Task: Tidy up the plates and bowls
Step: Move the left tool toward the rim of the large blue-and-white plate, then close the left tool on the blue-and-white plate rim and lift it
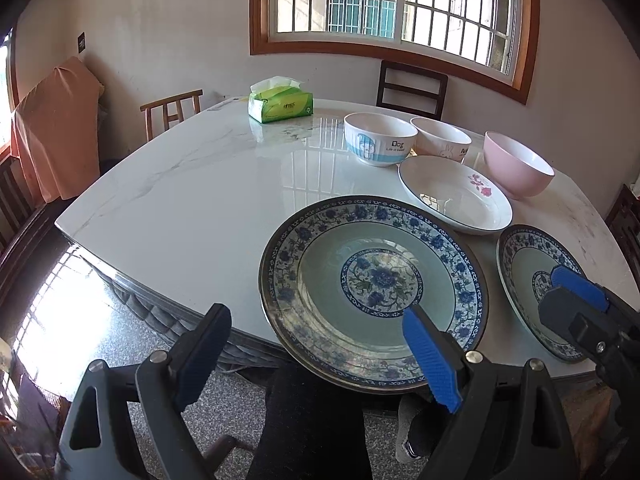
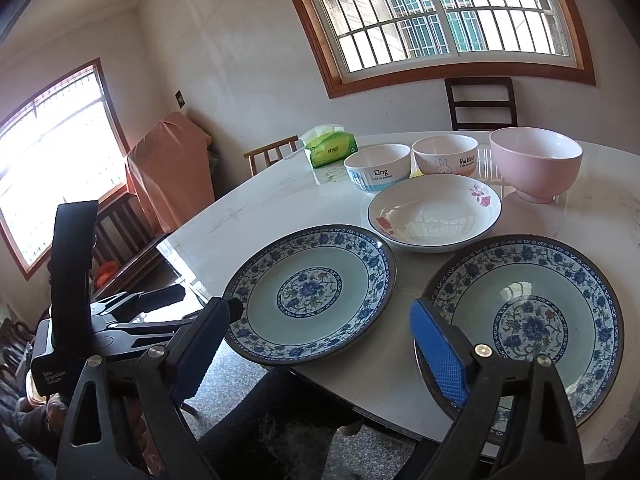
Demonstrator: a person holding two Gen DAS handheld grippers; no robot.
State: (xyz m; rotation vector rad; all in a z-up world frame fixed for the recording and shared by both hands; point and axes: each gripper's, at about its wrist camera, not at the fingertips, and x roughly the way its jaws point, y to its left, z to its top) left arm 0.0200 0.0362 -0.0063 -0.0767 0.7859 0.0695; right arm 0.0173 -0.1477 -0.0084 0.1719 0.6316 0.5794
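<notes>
Two blue-patterned plates lie at the near edge of the white marble table [image 1: 180, 184]. The left blue plate [image 1: 372, 280] overhangs that edge. My left gripper [image 1: 316, 356] is open, its blue-padded finger over that plate's near rim and its other finger off to the plate's left. My right gripper [image 2: 320, 350] is open too, with one finger over the near-left rim of the right blue plate [image 2: 528, 320]. Behind them sit a white flowered plate [image 2: 434, 216], a "Dog" bowl [image 2: 378, 168], a "Rabbit" bowl [image 2: 444, 158] and a pink bowl [image 2: 536, 164].
A green tissue pack [image 1: 280, 100] stands at the table's far side. Wooden chairs [image 1: 412, 88] ring the table, and a person's dark-clothed legs [image 1: 312, 420] are below its near edge. A cloth-covered object [image 1: 56, 128] leans by the left wall.
</notes>
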